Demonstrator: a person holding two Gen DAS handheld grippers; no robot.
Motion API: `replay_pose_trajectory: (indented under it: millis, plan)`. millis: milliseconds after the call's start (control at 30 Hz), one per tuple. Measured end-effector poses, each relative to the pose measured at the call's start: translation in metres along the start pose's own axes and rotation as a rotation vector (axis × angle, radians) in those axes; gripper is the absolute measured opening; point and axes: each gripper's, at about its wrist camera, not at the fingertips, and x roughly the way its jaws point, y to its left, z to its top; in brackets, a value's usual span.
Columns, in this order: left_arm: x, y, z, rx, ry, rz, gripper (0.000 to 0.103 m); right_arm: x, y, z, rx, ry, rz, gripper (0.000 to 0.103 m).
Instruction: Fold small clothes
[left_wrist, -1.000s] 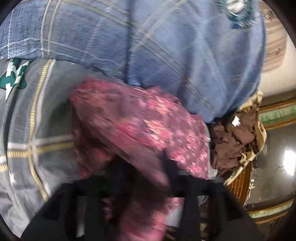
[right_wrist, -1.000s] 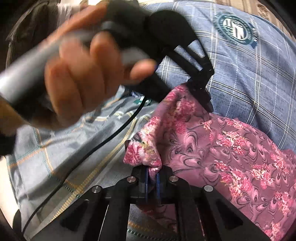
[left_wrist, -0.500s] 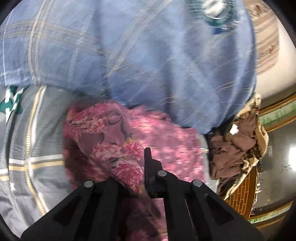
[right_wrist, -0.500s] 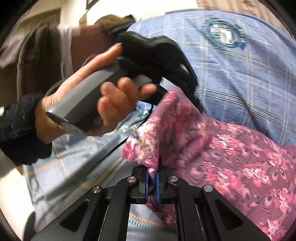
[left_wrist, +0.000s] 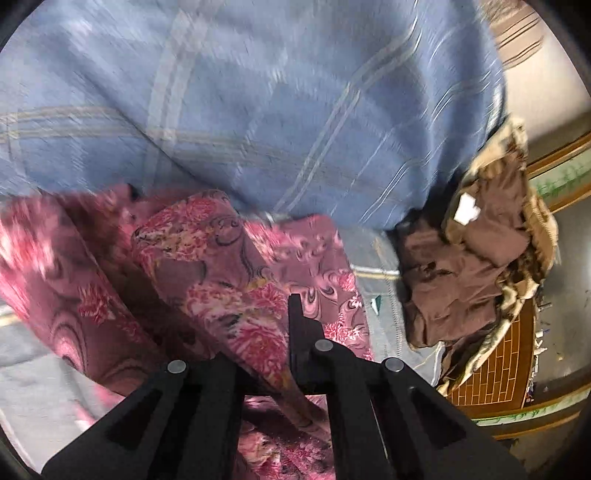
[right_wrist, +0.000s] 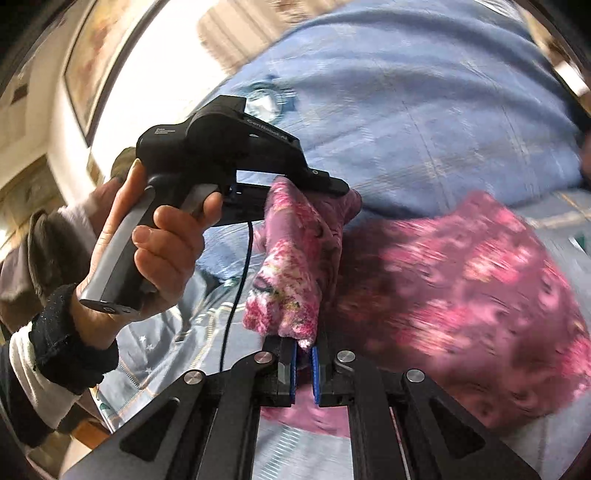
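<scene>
Bed surface: a wide blue plaid bedsheet of woven cotton (left_wrist: 258, 110) fills the background of both wrist views; the garment hangs in front of it, lifted clear along its top edge.
Garment: a small pink and maroon floral cloth garment (left_wrist: 229, 273) is stretched between the two grippers, with most of its body drooping to the right in the right wrist view (right_wrist: 461, 288).
Side pile: a crumpled brown cloth with a tan patterned border (left_wrist: 476, 266) lies near the bed's edge, apart from the floral garment.
Step in hand: judged as lifting and spreading the garment by two points of one edge before laying it down for a fold.
Doing it well: the two held points should stay level and apart, so the cloth hangs flat instead of bunching; the bunched fold between the grippers suggests more spread is wanted.
Left gripper: the black two-finger left gripper (left_wrist: 273, 332), held in the person's left hand (right_wrist: 155, 251), is closed on a fold of the floral cloth, which fills the gap and hides its left finger.
Right gripper: the black right gripper with blue pads (right_wrist: 303, 363) pinches a corner of the same garment; the cloth rises straight out of its narrow gap.
Garment against the jaws: inside both pairs, not beside them.
</scene>
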Motion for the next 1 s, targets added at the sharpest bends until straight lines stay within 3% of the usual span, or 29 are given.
replay_pose_trajectory:
  millis: [100,167,200,267,300,367,533,633,767,900,1000]
  plan:
    - [0.04,-0.009,-0.003,-0.006,0.058,0.062,0.001,-0.003,-0.03,-0.007,0.08,0.015,-0.004,0.005]
    - [0.058,-0.012,-0.006,-0.01,0.084,0.118,0.007,-0.001,-0.048,-0.012,0.138,0.035,-0.001,0.005]
    - [0.065,-0.014,-0.007,-0.005,0.094,0.143,0.01,-0.001,-0.056,-0.014,0.162,0.041,-0.002,0.006]
    - [0.073,-0.019,-0.008,0.006,0.109,0.165,0.028,0.0,-0.066,-0.02,0.189,0.052,-0.011,0.007]
    - [0.074,-0.022,-0.009,0.009,0.115,0.166,0.032,0.0,-0.069,-0.023,0.196,0.056,-0.011,0.012]
    - [0.069,-0.03,-0.009,0.014,0.128,0.163,0.041,0.001,-0.072,-0.027,0.204,0.067,-0.01,0.014]
    - [0.026,-0.049,-0.005,0.054,0.114,0.102,0.042,-0.013,-0.08,-0.035,0.201,0.069,0.004,0.021]
    - [-0.015,-0.051,-0.003,0.091,0.033,0.093,0.059,-0.022,-0.083,-0.034,0.199,0.064,0.006,0.031]
    - [-0.049,-0.022,0.006,0.056,-0.05,0.138,0.062,-0.037,-0.09,-0.031,0.214,0.017,0.008,0.04]
    - [-0.039,0.019,0.007,-0.077,-0.025,0.099,0.062,-0.028,-0.093,-0.02,0.224,0.026,0.016,0.048]
    - [-0.014,0.021,0.006,-0.105,0.014,0.083,0.062,-0.018,-0.093,-0.014,0.226,0.041,0.017,0.05]
